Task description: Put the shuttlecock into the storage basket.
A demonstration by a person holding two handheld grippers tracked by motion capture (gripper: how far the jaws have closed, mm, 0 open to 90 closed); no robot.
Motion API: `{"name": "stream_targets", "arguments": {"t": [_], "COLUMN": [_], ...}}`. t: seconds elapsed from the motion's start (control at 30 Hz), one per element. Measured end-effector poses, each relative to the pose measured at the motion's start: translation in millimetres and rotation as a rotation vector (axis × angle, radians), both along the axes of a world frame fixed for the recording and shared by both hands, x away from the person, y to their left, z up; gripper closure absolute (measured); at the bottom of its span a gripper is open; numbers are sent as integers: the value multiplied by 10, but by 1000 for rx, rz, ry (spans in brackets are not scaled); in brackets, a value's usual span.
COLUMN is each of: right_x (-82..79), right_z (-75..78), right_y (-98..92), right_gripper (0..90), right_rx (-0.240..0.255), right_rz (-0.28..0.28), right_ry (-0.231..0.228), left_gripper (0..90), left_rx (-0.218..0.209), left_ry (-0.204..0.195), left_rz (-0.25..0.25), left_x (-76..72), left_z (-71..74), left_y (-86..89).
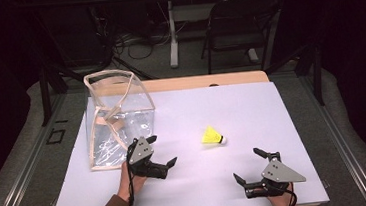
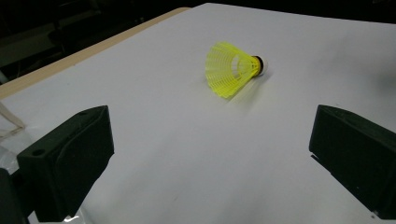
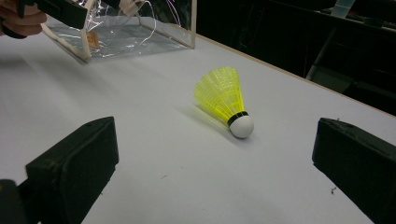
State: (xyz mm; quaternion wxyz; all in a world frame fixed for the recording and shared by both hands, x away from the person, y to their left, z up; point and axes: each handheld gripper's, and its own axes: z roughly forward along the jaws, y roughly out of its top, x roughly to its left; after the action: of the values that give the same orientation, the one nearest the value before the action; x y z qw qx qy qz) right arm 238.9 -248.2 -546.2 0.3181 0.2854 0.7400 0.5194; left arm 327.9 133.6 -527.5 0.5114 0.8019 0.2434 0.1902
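Note:
A yellow shuttlecock [image 1: 212, 136] with a white cork tip lies on its side near the middle of the white table top [image 1: 251, 107]. In the left gripper view the shuttlecock [image 2: 232, 69] lies ahead of the wide-apart jaws, and in the right gripper view the shuttlecock [image 3: 225, 99] points its cork toward the camera. My left gripper [image 1: 163, 149] is open, just left of the shuttlecock and beside the clear bag [image 1: 117, 116]. My right gripper [image 1: 248, 165] is open near the front edge, right of the shuttlecock. Neither holds anything.
The clear plastic bag with beige trim stands open at the table's left; the same bag [image 3: 126, 28] sits at the top left of the right gripper view. A folding chair [image 1: 241, 22] and a table leg [image 1: 172, 33] stand beyond the far edge.

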Motion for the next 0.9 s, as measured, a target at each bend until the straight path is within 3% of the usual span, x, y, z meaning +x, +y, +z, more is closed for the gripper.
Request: {"name": "stream_targets", "arguments": {"t": [0.9], "right_x": [7], "right_z": [-7], "right_y": [2], "right_gripper": [5], "right_rx": [0], "right_rz": [3], "right_ry": [7], "left_gripper": [0], "left_rx": [45], "left_ry": [9], "left_rz": [-75], "left_x": [263], "left_z": [145], "left_y": [-392]}}
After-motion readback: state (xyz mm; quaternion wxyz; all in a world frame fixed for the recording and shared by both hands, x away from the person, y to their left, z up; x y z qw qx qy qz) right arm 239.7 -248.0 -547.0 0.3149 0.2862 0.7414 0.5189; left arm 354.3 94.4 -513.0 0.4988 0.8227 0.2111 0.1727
